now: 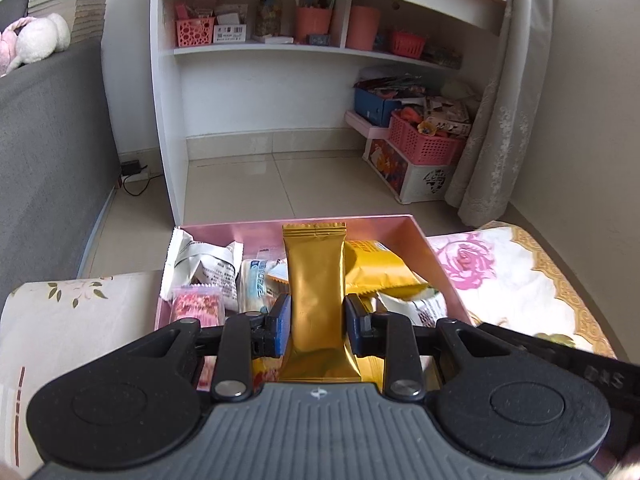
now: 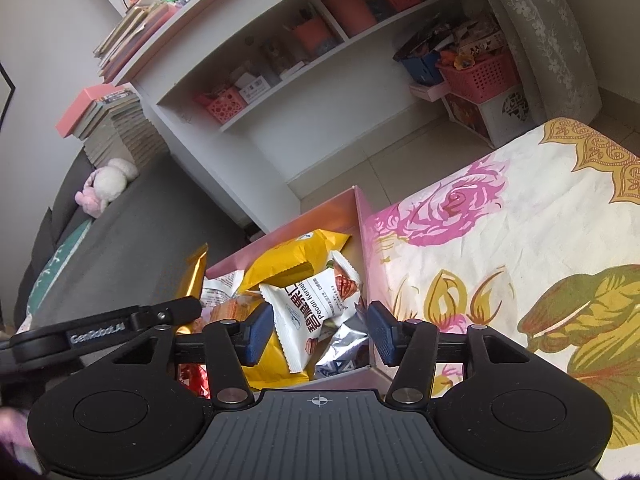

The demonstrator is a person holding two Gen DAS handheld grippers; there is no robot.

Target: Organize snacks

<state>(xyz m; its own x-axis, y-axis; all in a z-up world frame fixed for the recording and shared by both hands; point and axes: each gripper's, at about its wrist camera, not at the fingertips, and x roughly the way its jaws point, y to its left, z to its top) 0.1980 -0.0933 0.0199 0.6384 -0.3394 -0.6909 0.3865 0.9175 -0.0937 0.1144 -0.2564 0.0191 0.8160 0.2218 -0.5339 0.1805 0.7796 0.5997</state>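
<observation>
Left gripper (image 1: 317, 326) is clamping the gold packet (image 1: 316, 292) mid-body, upright, hanging over the pink box (image 1: 256, 229) at 12 o'clock. To do this well: keep the squeeze steady, lower the packet into the open strip between the white wrappers and the yellow bag (image 1: 380, 268), and let go only when it rests. Right gripper (image 2: 318, 334) is pointing down into the box, pads apart and empty, straddling the white pecan packet (image 2: 316, 312) without pressing. No earlier frame for comparison. Flowered cloth (image 2: 500, 240) is lying at 3 o'clock.
</observation>
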